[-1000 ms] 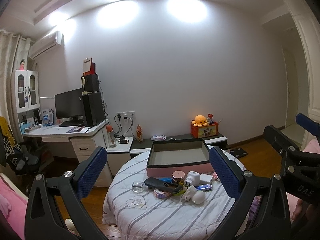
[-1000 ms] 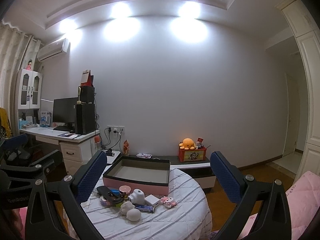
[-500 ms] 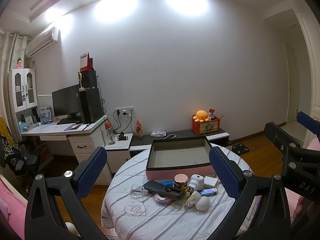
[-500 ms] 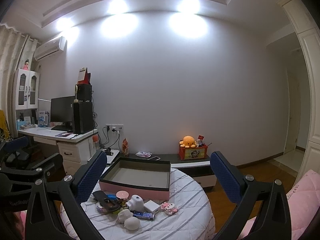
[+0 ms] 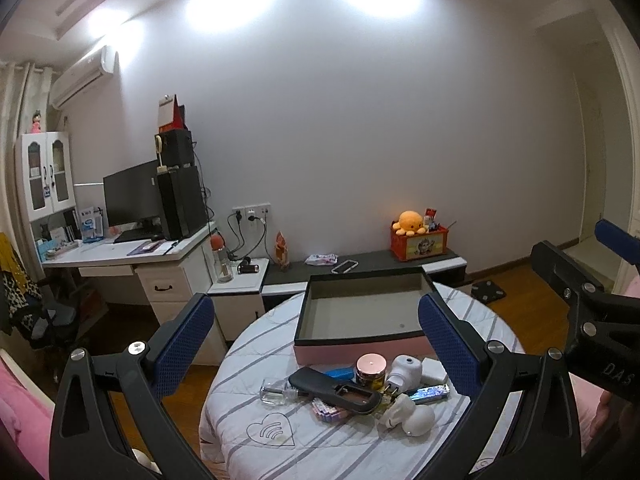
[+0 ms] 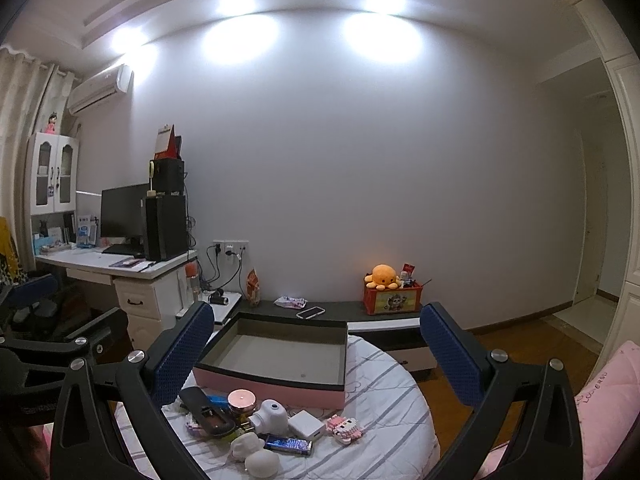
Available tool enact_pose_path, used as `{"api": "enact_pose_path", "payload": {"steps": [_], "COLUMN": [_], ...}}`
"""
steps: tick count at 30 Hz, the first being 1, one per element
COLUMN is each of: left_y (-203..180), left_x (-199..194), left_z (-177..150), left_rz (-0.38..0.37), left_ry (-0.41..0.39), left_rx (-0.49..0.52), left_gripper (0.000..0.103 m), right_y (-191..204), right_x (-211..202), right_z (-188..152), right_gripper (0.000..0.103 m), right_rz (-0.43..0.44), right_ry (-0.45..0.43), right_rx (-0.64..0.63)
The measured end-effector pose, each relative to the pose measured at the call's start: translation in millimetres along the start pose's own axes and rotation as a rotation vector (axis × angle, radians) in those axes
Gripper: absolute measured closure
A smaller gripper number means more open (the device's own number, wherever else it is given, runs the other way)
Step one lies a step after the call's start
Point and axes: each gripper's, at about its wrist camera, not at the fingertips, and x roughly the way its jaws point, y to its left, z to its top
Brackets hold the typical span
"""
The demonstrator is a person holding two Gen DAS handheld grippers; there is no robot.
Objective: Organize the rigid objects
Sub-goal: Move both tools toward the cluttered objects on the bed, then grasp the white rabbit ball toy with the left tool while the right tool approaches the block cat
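Note:
A round table with a striped white cloth holds an open, empty pink-sided box at its far side. In front of the box lies a cluster of small items: a black case, a rose-gold-lidded jar, a white plug device, a blue bar, white round figures and a pink block toy. My left gripper and my right gripper are both open and empty, held back from the table.
A desk with monitor and computer tower stands at left. A low dark shelf along the wall carries an orange octopus plush on a red box. A pink quilt lies at right. Wooden floor surrounds the table.
Both views have drawn slightly nearer the table and tilted down; the box and items sit larger and lower in the frames. Both grippers stay open.

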Motion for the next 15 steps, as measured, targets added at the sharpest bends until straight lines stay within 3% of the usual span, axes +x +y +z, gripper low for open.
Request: {"api": "enact_pose_path", "payload": {"steps": [6,15], "left_y": [7,20], "left_x": [39,96], "left_z": [-25,-73], "left_rz": [-0.014,0.007], "left_ry": [0.113,0.308], "left_rx": [-0.006,-0.028], "left_gripper": [0.0,0.0], "right_y": [-5,-16], "right_x": [28,80], "right_z": [-21,-76], "right_gripper": [0.0,0.0], "right_rz": [-0.008,-0.018], "right_ry": [0.079,0.275], "right_rx": [-0.013,-0.031]}}
